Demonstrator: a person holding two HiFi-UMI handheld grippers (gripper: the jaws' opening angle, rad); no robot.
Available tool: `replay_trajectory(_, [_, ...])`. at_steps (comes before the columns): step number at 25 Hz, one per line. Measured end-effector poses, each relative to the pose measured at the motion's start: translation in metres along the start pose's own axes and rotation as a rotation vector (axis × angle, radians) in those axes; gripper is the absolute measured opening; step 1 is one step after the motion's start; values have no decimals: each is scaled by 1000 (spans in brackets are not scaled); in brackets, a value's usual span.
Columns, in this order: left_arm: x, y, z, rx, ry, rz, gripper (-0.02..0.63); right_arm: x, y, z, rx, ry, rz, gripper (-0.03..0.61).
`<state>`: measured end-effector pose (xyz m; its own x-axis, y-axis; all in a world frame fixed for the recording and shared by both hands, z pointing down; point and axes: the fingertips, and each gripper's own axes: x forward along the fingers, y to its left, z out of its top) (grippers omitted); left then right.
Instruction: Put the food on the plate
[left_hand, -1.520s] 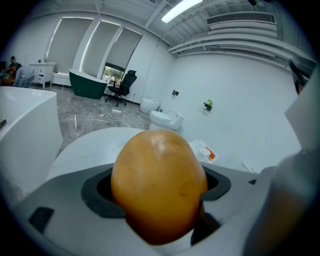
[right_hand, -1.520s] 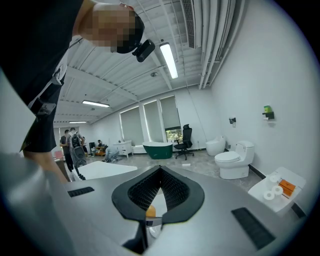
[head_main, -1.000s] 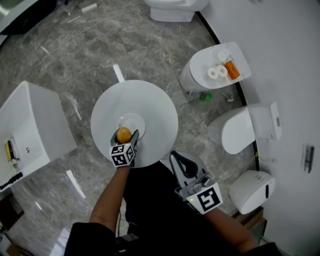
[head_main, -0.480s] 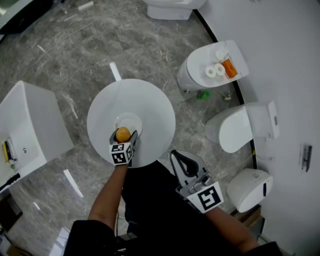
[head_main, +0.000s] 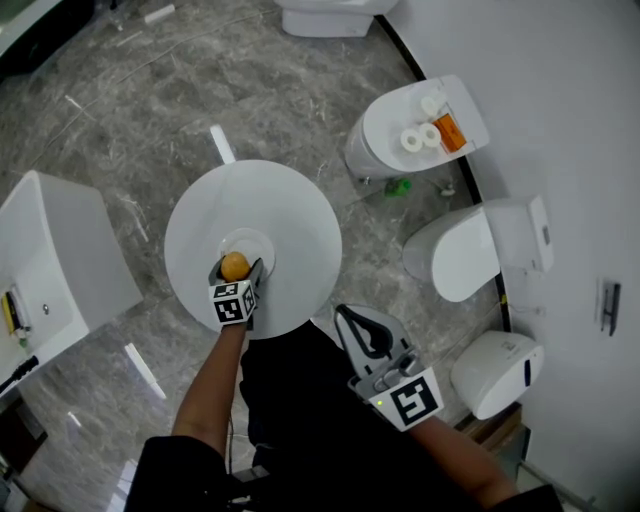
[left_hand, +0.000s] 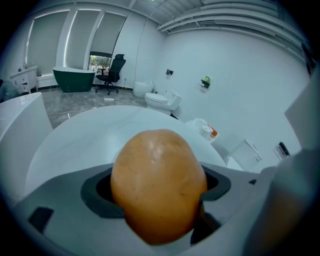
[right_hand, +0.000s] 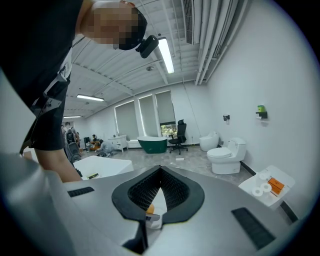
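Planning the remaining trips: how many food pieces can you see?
1: the round orange food, held in the left gripper at the plate's edge on the round table. No others show.

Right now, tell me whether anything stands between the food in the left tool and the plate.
Nothing visible does. The left tool is shut on the food, right over the near edge of the plate, and the rest of the plate shows bare white.

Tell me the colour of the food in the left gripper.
The food is orange-brown, finely speckled; clearest in the left gripper view.
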<state>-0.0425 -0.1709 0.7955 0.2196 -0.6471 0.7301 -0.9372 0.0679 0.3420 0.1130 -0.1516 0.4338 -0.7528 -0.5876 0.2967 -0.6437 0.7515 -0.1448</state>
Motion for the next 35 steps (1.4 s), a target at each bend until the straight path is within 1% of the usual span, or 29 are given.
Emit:
replay_trajectory(6, [6,-2,2,33,26,-5,387,-7,-9,-5,11,3,-28,5])
replay_trajectory(10, [5,-4,1,47,37,-3,387,-6,-2,-6,12,-2,-6,5])
replay_trajectory(14, [5,-5,-1,40,42,-7,387,-2,8,-10,12,3,23,5])
replay_trajectory(19, [7,-5,-1,47,47,-2,387,-5,11,-9,-21,1,37,5])
replay_trajectory(27, [-4,-3,3,19,25,6,387,-9,10,-2,-36,-16,40,5])
replay_trajectory(31, [-14,5,5,24,5,21,387,-5,17,0,-45,-28,59,5])
replay_trajectory(35, [-26,11,7,2,-16,36,387,-6,23,5,-48,-37,83,5])
